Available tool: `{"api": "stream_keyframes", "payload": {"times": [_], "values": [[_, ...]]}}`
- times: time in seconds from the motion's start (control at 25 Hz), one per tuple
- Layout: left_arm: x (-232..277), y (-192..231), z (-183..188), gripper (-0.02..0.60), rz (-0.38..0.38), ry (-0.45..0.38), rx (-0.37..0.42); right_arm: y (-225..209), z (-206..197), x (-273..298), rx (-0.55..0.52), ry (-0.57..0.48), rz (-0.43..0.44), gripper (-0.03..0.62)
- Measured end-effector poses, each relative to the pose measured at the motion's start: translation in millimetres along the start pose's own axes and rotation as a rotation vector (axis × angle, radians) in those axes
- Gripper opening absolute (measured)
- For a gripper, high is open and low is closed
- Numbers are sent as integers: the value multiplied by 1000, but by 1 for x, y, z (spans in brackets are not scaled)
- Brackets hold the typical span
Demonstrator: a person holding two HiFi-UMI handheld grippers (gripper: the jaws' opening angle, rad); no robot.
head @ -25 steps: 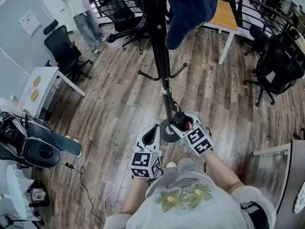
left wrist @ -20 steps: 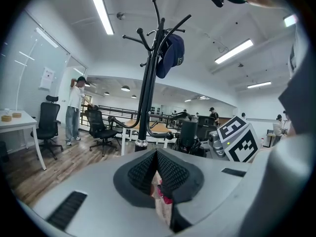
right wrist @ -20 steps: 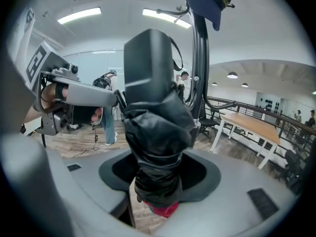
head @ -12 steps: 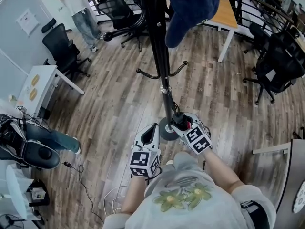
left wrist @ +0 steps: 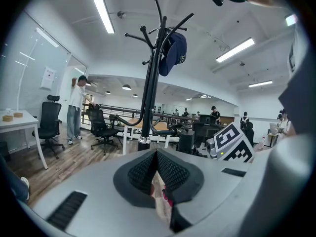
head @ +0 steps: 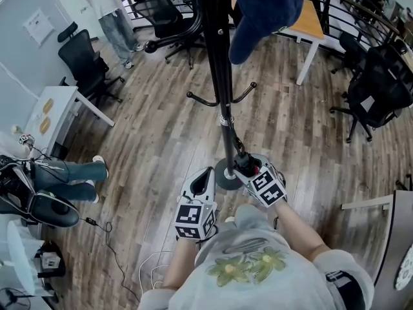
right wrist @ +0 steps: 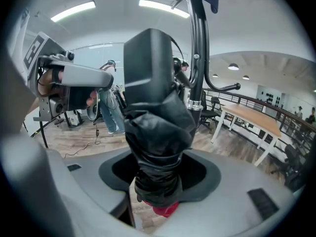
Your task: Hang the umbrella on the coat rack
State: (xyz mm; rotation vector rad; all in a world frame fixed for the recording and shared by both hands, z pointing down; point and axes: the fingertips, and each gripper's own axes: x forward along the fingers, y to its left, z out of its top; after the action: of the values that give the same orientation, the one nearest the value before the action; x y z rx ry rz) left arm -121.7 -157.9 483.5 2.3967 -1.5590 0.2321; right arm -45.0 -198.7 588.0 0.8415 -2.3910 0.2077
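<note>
**A:** Has the coat rack (head: 222, 95) changed?

**B:** No. It stands on the wood floor (head: 161, 134) as it did a second ago, with the blue cap (head: 266, 8) on a top hook.

**A:** And off to the left?

**B:** The seated person's legs (head: 68, 173) have shifted. They stretched further out over the floor before and now lie drawn back.

**A:** Where is the umbrella (right wrist: 158, 147)?

**B:** It is folded and black, and the right tool (head: 248, 170) is clenched around it. It sits low beside the rack's pole, just above the base (head: 227, 175), much where it was. I cannot tell whether it touches the pole, and it is on no hook.

**A:** And the left tool (head: 205, 181)?

**B:** Its pads are pressed together on nothing. It has kept its place just left of the base, level with the right tool.
</note>
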Motion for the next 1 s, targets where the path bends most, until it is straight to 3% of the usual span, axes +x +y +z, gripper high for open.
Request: {"api": "stream_keyframes", "payload": {"times": [1.0], "values": [[-7, 3, -16, 2, 14, 17, -13, 4, -28, 17, 46, 75, 12, 233]]}}
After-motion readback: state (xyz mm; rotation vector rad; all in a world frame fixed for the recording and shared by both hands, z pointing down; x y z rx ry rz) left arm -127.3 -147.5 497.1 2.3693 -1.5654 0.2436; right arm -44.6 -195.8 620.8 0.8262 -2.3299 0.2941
